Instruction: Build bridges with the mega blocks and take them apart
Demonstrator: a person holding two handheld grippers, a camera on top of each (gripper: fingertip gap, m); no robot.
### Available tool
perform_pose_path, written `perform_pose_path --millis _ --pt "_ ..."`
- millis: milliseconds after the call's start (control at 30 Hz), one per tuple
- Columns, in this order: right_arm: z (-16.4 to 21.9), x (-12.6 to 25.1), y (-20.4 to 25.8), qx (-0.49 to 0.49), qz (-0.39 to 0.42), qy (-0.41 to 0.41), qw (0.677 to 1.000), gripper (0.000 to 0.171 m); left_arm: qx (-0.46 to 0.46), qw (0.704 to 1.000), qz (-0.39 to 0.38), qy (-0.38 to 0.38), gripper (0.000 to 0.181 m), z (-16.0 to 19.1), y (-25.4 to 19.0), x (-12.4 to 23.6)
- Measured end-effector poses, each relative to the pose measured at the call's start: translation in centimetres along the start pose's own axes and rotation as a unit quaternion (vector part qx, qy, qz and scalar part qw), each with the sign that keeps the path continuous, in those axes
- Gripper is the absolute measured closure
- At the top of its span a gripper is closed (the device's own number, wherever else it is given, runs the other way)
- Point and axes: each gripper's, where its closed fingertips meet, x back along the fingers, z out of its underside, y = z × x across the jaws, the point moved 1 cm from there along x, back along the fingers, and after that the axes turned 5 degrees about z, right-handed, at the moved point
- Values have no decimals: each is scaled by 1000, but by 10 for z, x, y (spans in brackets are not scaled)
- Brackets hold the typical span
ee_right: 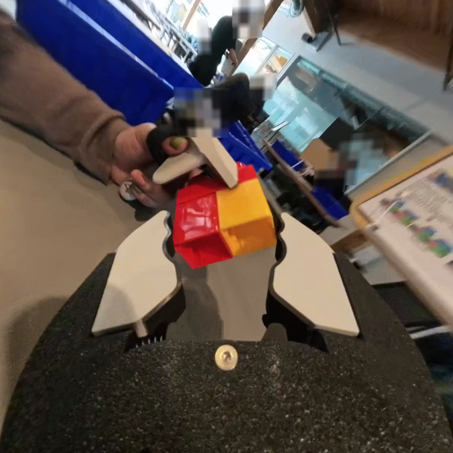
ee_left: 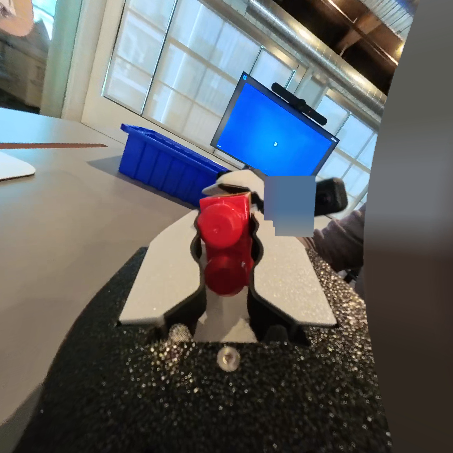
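In the left wrist view my left gripper (ee_left: 224, 235) is shut on a red mega block (ee_left: 225, 247), studs facing the camera, held above the grey table (ee_left: 73, 220). The right gripper's white fingers (ee_left: 232, 180) meet the block's far end. In the right wrist view my right gripper (ee_right: 224, 232) is shut on a red block (ee_right: 198, 232) and a yellow block (ee_right: 245, 220) side by side, hollow undersides facing the camera. The left gripper's fingers (ee_right: 215, 159) press on the stack's far side, held by a hand (ee_right: 132, 157) in a brown sleeve.
A blue bin (ee_left: 166, 159) stands on the table behind the blocks, in front of a blue monitor (ee_left: 274, 132). A white sheet (ee_left: 12, 166) lies at the left. In the right wrist view a blue bin (ee_right: 98, 56) is at upper left and a printed sheet (ee_right: 411, 220) at right. The grippers are tip to tip, or close to it.
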Motion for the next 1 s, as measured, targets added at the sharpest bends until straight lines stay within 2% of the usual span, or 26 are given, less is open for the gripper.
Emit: perform_pose_path --millis 67,100,200,300,533,667,800,900,1000 --pt "6 -1 -6 -105 -28 8 994 79 -26 1000 4 -12 145 -3 -3 0" --pt "8 -1 -7 -150 -47 3 987 79 -35 999 7 -18 145 -4 -4 1" --pt "1 7 -6 -264 -114 -45 957 107 -43 999 14 -27 145 -6 -6 2" --pt "1 9 -12 -338 -139 -58 929 110 -45 999 12 -22 145 -5 -6 2" --pt "-4 8 -6 -429 -201 -70 878 107 -50 998 -1 -24 145 -6 -4 2" --pt "-5 7 -10 -465 -203 -76 858 133 -55 998 -8 -22 145 -6 -3 2" --pt "-10 8 -12 -454 -197 -84 865 134 -69 997 4 -38 145 -9 -8 4" --pt "-12 13 -19 -438 -182 -96 875 135 -63 997 5 -45 124 -11 -7 5" --pt "-12 16 -26 -441 -171 -108 874 135 -29 999 20 -19 119 -4 -7 1"
